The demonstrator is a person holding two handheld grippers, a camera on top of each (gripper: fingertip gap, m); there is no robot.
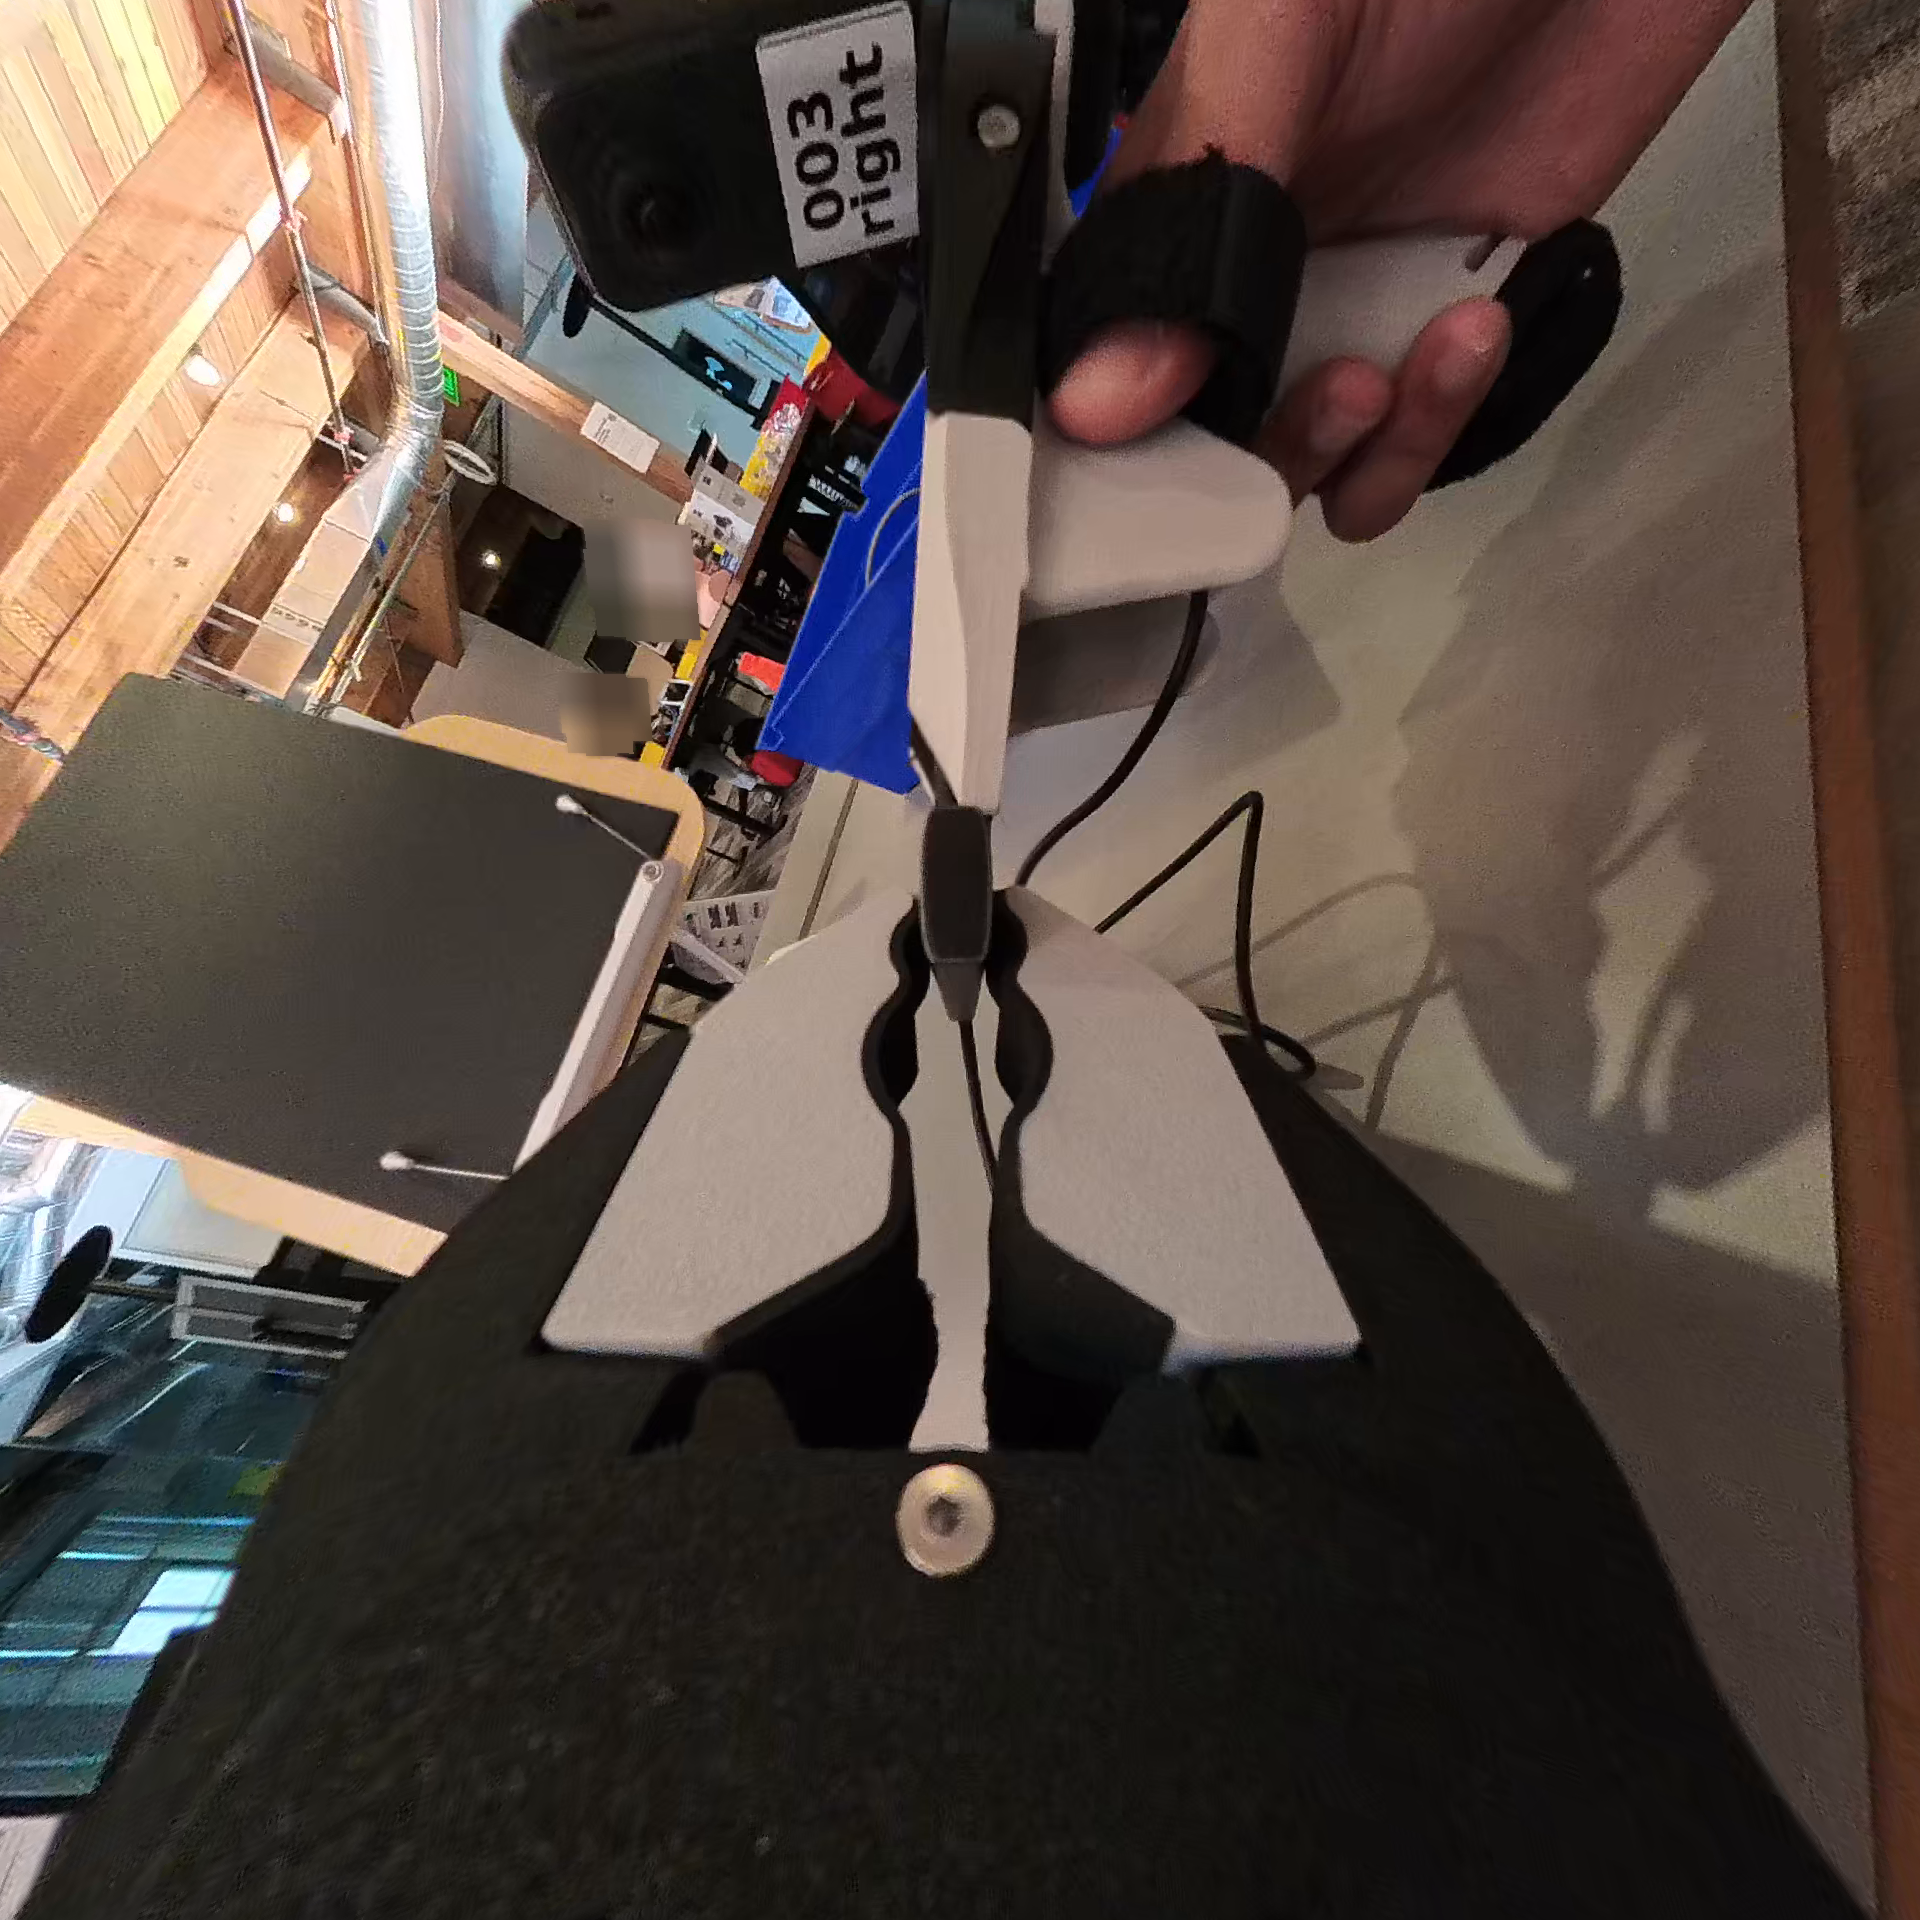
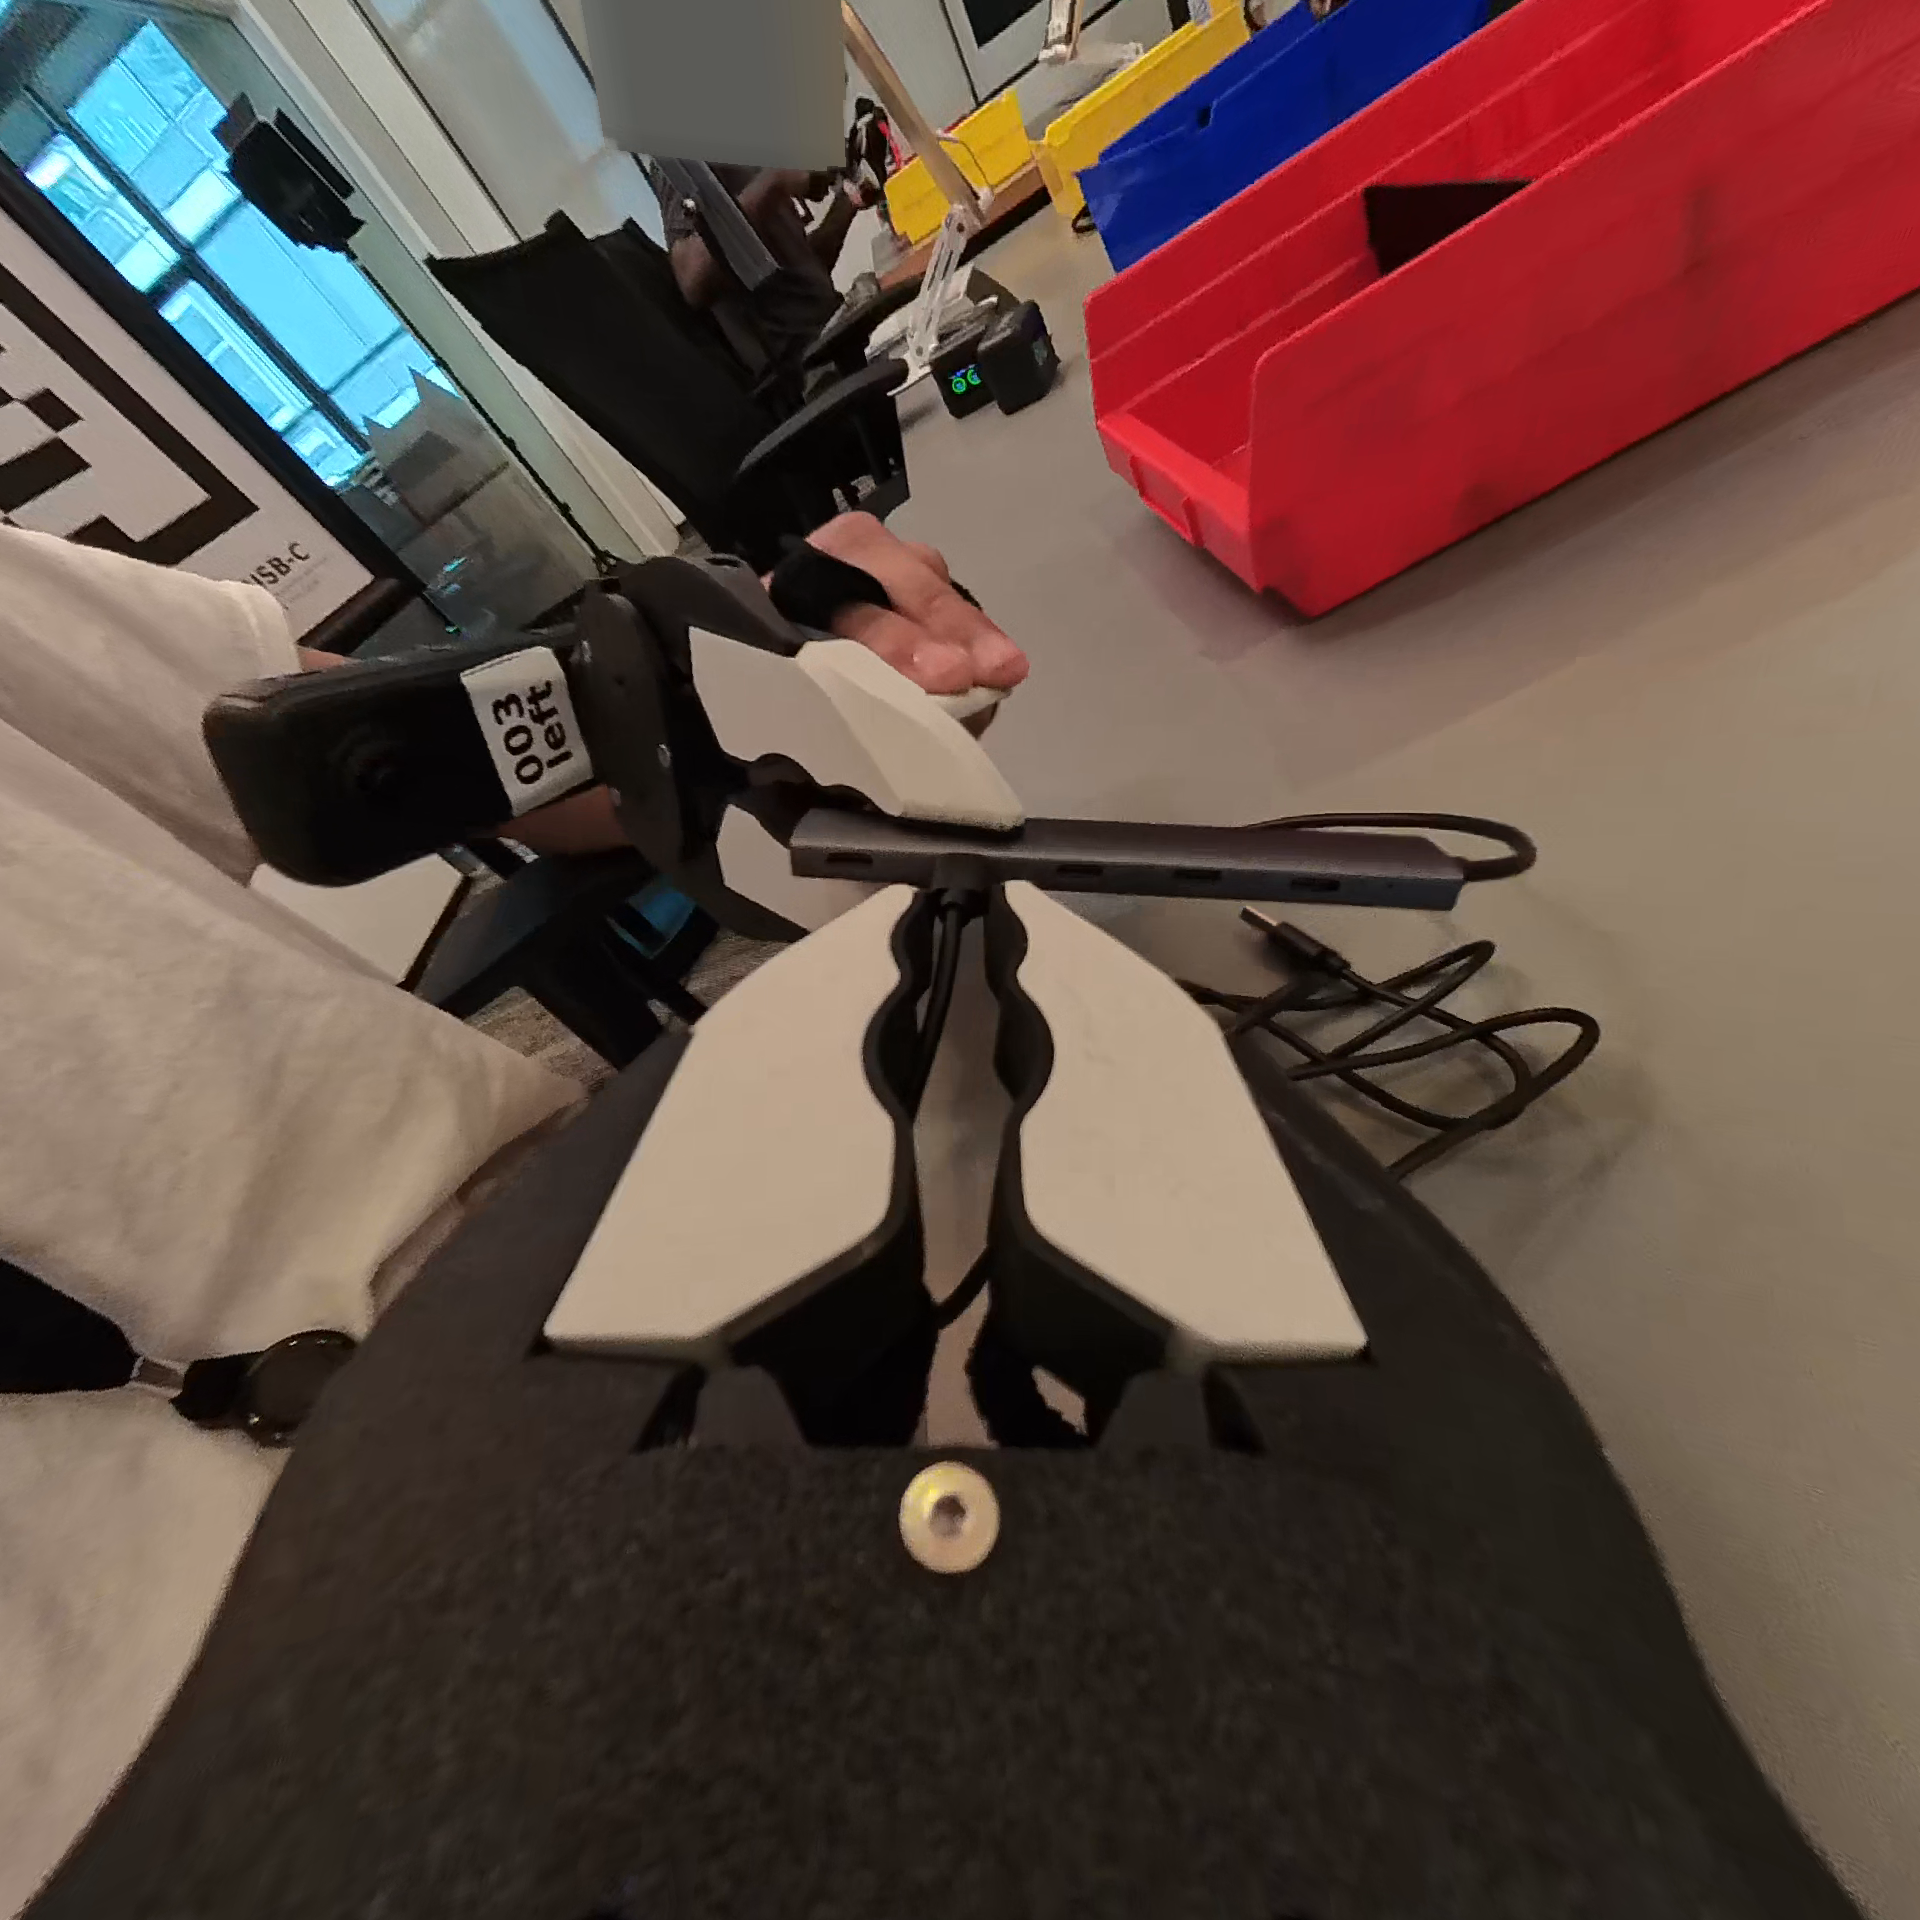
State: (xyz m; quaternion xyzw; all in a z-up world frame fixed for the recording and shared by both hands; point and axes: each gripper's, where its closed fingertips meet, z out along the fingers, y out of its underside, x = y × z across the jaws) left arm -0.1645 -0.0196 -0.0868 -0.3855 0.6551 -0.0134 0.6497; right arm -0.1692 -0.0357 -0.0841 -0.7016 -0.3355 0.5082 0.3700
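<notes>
The right gripper, jaws nearly closed, pinches a black cable plug that meets the grey hub at 12 o'clock, fully seated or not I cannot tell, while the left gripper clamps the hub's end, and only the right wrist view shows the loose cable coil at 4 o'clock and the red bin at 1 o'clock.

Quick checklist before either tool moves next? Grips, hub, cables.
1. Left tool shut on grey hub: ok.
2. Right tool shut on black cable at the hub's side: ok.
3. That cable's end fully seated in the hub: cannot tell.
4. Spare cable lying loose on the table, beside the tools: ok.
5. Red bin apart from both tools: ok.
</notes>
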